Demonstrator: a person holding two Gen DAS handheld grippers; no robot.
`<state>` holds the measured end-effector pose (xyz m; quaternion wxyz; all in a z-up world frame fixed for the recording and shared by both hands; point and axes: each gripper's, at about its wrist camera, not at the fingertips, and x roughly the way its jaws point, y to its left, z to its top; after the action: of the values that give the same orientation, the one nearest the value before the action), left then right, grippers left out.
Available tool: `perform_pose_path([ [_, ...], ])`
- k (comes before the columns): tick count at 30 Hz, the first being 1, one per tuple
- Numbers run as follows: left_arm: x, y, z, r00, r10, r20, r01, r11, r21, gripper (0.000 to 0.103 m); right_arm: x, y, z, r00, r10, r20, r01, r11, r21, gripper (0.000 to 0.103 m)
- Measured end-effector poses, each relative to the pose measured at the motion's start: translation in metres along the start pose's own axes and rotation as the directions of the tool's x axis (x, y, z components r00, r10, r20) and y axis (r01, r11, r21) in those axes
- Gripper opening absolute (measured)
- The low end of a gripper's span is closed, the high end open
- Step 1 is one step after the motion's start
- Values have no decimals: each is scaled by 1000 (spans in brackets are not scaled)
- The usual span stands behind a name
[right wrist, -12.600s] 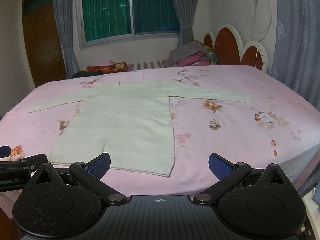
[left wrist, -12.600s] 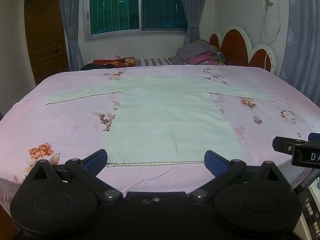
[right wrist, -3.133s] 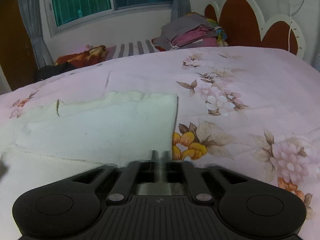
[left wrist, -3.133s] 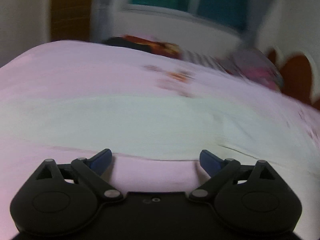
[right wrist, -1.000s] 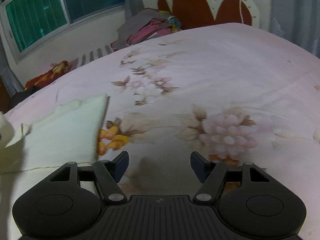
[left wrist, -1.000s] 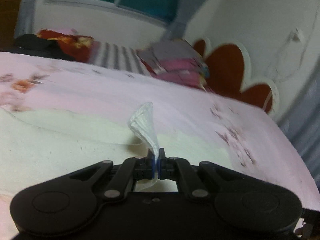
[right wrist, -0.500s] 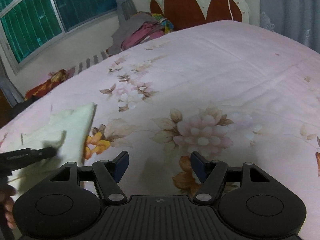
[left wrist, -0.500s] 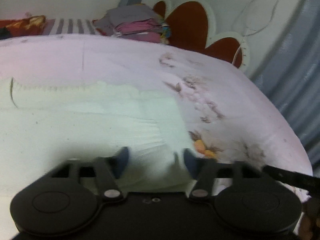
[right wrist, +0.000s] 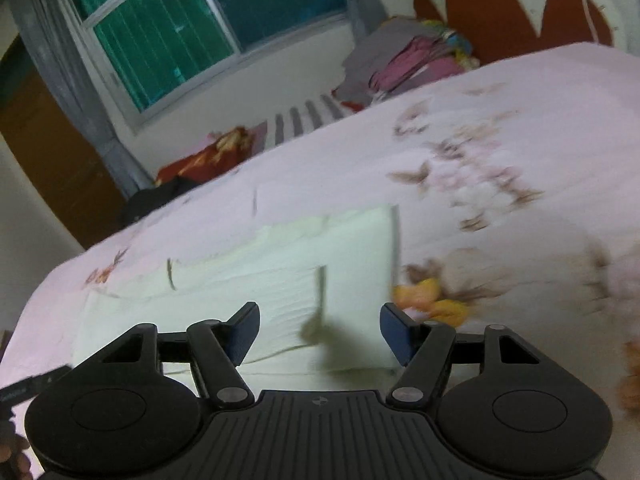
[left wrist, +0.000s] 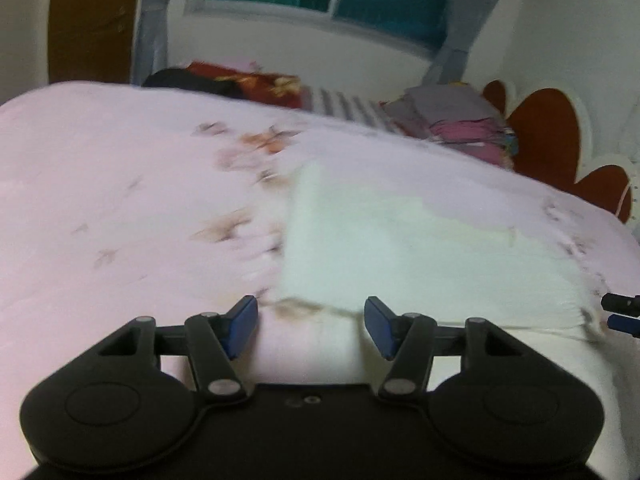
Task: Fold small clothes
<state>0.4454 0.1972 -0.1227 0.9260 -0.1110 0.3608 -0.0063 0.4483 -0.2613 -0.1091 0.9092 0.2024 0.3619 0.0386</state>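
A pale cream sweater [left wrist: 420, 248] lies flat on the pink floral bedsheet [left wrist: 120, 184], both sleeves folded in over its body. My left gripper [left wrist: 312, 326] hovers over the sweater's left edge. Its blue pads stand apart and are closing, with only the garment's edge and sheet below them. In the right wrist view the sweater [right wrist: 280, 280] shows a folded sleeve end on top. My right gripper [right wrist: 320, 334] is open above the sweater's right part, gripping nothing. Each gripper's tip shows at the other view's edge.
A stack of folded clothes [left wrist: 460, 124] sits at the far side by the red and white headboard [left wrist: 552, 136]. Dark and red fabric [left wrist: 224, 80] lies at the bed's far edge under the window [right wrist: 168, 40]. A hand [right wrist: 12, 456] shows at the lower left.
The left gripper let go of the sleeve cuff, opened, and swung to the sweater's left edge. The right gripper moved from over the floral sheet back over the sweater.
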Motion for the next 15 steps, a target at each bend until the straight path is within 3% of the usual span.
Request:
perform_pose_path([
  [1,3,3,0,1000,-4,-5,4,1000,-2,57,9,3,-1,1000,-4,-22,4,1000,7,63],
  [3,10,5,0,1000,-20,-12,20,1000,-3,57,23,6,-1,997,0,-71,2,999,35,43],
  [10,28,3,1,998,-47,-39,48,999,21,57,44,11,-2,994,14,-109,-3,995,98,42],
  [11,29,3,0,998,-42,-41,43,999,30,57,47,14,-2,994,9,-108,0,996,91,36],
  [12,30,2,0,998,-34,-45,36,999,40,56,49,17,-2,994,4,-113,4,997,75,14],
  [13,31,2,0,998,-30,-48,33,998,53,55,52,19,-2,993,3,-122,5,998,66,7],
  [15,29,0,-1,998,-24,-50,28,996,80,52,52,23,-1,994,-12,-107,16,999,42,6],
])
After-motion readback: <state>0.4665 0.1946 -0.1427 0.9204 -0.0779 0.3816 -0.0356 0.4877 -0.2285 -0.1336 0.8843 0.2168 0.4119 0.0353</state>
